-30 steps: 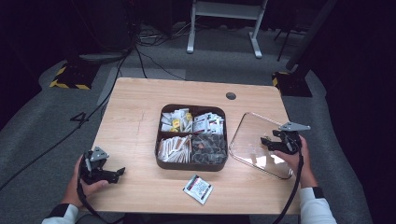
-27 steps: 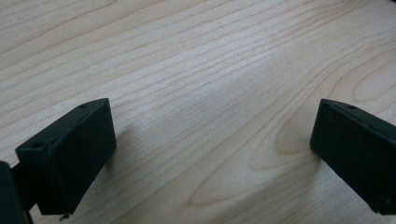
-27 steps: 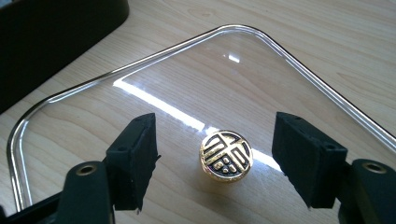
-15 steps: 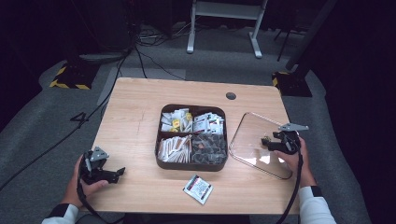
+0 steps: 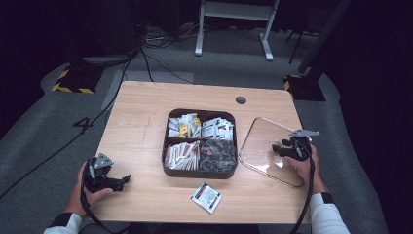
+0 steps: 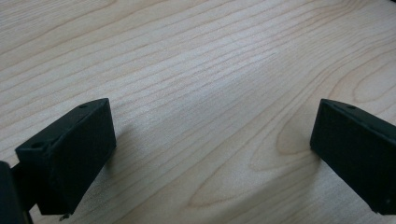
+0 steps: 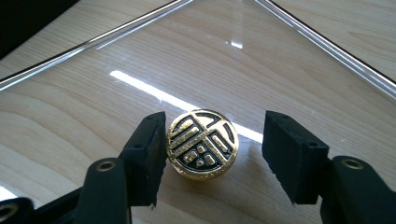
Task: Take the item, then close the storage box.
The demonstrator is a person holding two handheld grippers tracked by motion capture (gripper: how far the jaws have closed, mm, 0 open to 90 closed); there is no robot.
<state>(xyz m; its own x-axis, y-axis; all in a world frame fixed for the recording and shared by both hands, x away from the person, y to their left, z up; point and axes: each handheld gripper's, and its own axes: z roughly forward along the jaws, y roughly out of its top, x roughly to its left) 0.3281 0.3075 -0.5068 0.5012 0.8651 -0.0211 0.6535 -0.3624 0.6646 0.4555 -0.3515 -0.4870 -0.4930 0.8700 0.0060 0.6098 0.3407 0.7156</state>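
Centrally, 4-compartment tray [image 5: 167, 146] holds packets [image 5: 180, 154] (glass lid [image 5: 265, 134] off).

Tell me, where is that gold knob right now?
The gold knob sits on the clear lid, right of the tray, between the right gripper's open jaws.

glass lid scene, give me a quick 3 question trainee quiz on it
1. True or false: the right gripper has its jaws either side of the gold knob on the glass lid.
2. What lies on the table in front of the tray? A) packet B) spoon C) cup
3. What is between the left gripper jaws?

Key: 1 true, with a gap still showing on one side. 2 A, the packet. 3 nothing, just bare table.
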